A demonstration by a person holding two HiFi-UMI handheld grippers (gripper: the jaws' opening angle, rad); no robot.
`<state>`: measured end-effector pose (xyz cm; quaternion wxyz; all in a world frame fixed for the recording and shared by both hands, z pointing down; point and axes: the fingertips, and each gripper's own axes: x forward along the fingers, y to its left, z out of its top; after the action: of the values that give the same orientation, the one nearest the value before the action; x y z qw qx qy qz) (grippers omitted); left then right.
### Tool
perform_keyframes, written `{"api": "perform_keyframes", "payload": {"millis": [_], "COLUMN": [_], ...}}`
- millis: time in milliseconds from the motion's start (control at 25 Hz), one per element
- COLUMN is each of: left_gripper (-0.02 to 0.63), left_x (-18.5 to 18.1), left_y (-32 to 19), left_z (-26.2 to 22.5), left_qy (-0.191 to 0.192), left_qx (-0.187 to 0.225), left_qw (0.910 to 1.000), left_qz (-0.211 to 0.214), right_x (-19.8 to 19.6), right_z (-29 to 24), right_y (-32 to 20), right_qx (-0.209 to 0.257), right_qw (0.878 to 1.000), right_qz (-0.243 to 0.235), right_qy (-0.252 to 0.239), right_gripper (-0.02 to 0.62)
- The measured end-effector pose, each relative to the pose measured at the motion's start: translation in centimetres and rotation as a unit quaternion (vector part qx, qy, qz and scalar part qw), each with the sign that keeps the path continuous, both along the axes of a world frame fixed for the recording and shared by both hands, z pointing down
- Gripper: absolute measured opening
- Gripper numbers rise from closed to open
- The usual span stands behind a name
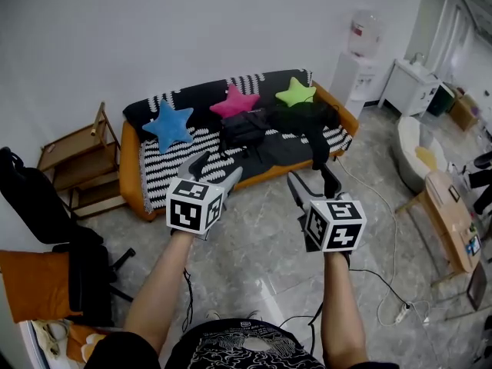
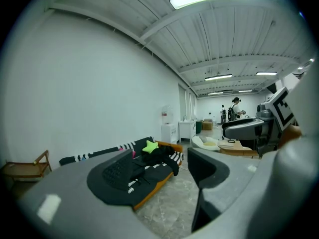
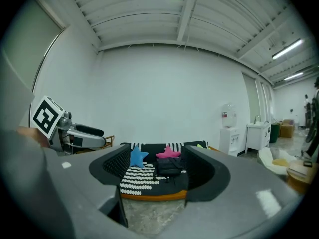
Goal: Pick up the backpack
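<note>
The black backpack (image 1: 244,129) lies on the striped seat of an orange-framed sofa (image 1: 146,177), under a pink star cushion (image 1: 234,101). In the right gripper view the backpack (image 3: 169,167) shows far off between the jaws. A second dark bundle (image 1: 305,121) lies on the seat at the right, near a green star cushion (image 1: 296,92). My left gripper (image 1: 217,169) and right gripper (image 1: 314,180) hover side by side over the floor, well short of the sofa. Both are open with nothing between the fingers. In the left gripper view, the sofa (image 2: 149,190) appears between the pads.
A blue star cushion (image 1: 168,125) rests on the sofa's left end. Wooden shelves (image 1: 81,160) and a black office chair (image 1: 58,229) stand at the left. At the right are a water dispenser (image 1: 357,68), a low wooden table (image 1: 450,214), and a cable with power strip (image 1: 400,312) on the floor.
</note>
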<state>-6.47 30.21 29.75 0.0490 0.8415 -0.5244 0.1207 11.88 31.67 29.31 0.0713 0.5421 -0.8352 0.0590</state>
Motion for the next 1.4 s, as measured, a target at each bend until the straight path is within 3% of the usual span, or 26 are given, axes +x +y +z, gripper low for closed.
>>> {"api": "perform_keyframes", "payload": {"millis": [400, 800, 1080, 1400], "left_gripper": [0.432, 0.442, 0.442, 0.442], "left_x": [2.4, 2.2, 0.6, -2.5], "left_y": [-1.3, -4.8, -11.1, -23.3], "left_z": [0.0, 1.3, 3.1, 3.9], "left_qy": [-0.001, -0.001, 0.005, 0.017], "left_qx": [0.008, 0.002, -0.005, -0.019], "left_qw": [0.9998, 0.9994, 0.9989, 0.9981], "left_qz": [-0.020, -0.034, -0.046, -0.057], "right_x": [2.5, 3.3, 2.3, -1.0], "right_z": [0.2, 1.1, 3.0, 3.4], "right_y": [-1.4, -4.8, -10.9, -23.4], "right_qx": [0.000, -0.005, -0.020, -0.040], "right_qw": [1.000, 1.000, 1.000, 0.999], "right_qz": [-0.014, -0.015, -0.022, -0.032], "right_qy": [-0.006, -0.009, -0.003, 0.001], "right_gripper": [0.441, 0.462, 0.462, 0.454]}}
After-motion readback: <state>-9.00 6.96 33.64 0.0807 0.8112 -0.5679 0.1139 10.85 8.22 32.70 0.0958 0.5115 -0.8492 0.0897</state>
